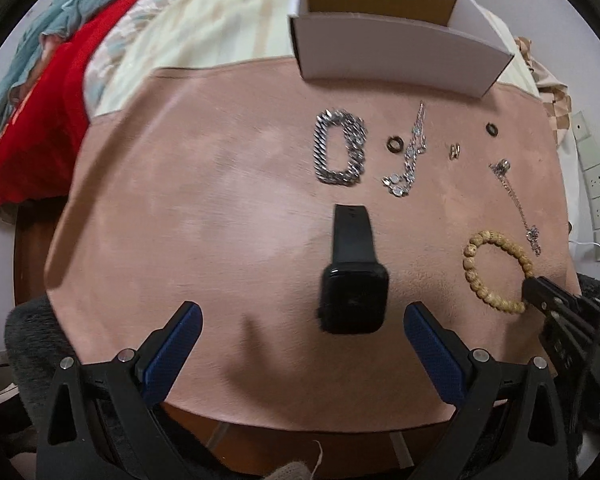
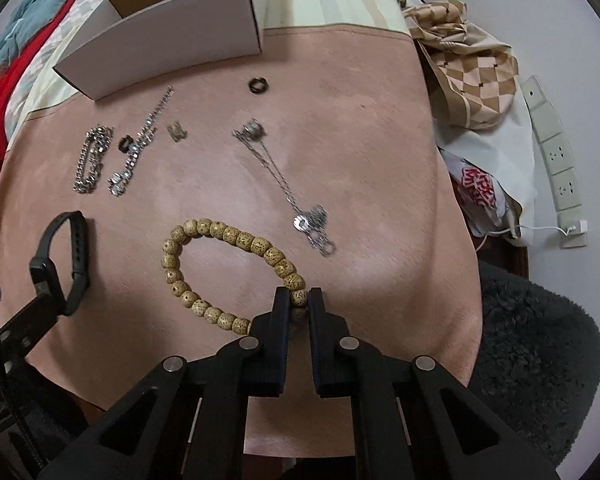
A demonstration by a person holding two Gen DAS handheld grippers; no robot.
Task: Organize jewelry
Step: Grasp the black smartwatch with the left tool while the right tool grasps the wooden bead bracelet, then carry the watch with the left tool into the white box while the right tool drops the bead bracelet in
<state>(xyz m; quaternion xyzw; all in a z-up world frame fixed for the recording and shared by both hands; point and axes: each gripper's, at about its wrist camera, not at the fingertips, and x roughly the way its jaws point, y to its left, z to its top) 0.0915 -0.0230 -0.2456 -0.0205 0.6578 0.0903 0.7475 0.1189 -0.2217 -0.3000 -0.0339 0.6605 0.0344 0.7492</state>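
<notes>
A beige bead bracelet (image 2: 227, 236) lies on the pink mat (image 2: 380, 140), and my right gripper (image 2: 298, 297) is shut on one of its beads at the near right end. A black smartwatch (image 1: 354, 280) lies between the blue pads (image 1: 187, 320) of my left gripper (image 1: 303, 309), which is open and not touching it. Farther back lie a chunky silver chain (image 1: 340, 152), a crystal bracelet (image 1: 408, 160), small rings (image 1: 394, 145) and a thin pendant necklace (image 2: 283, 184). An open white box (image 1: 396, 52) stands at the mat's far edge.
A checkered bag (image 2: 468, 64) and a white power strip (image 2: 552, 148) sit to the right of the mat. A dark fuzzy cushion (image 2: 540, 340) lies at the near right. Red and teal cloth (image 1: 39, 120) is heaped at the far left.
</notes>
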